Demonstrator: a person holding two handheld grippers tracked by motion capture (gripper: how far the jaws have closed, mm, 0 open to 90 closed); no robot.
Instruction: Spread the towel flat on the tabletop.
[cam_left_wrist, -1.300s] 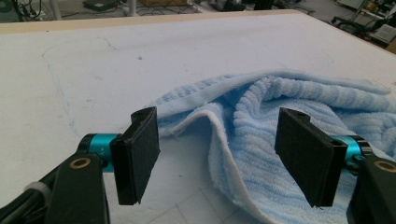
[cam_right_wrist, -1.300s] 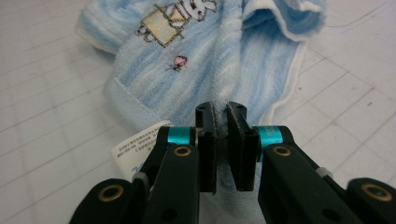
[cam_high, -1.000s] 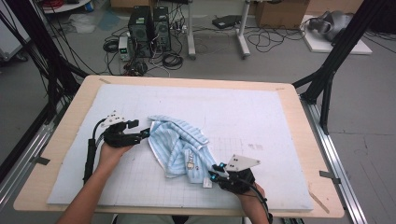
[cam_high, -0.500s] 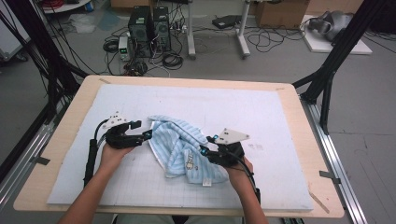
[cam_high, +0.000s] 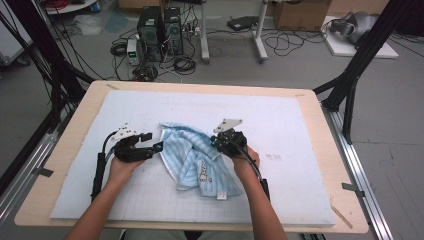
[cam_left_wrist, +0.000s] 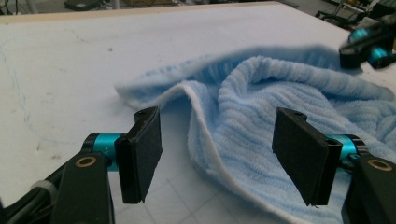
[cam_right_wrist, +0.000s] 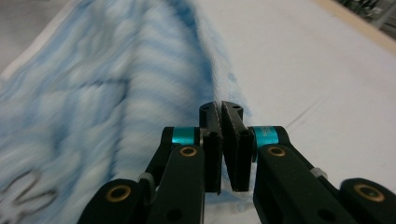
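The left gripper (cam_high: 156, 147) rests on the mat (cam_high: 300, 130) at the towel's left edge, its jaws spread wide; in the left gripper view a folded hem of the towel (cam_left_wrist: 261, 107) lies between and just beyond them, untouched by either pad. The blue striped towel (cam_high: 197, 160) lies rumpled mid-mat, between the two hands. At its upper right edge the right gripper (cam_high: 216, 142) has its jaws pressed together, pinching the towel's edge (cam_right_wrist: 210, 93), as the right gripper view shows.
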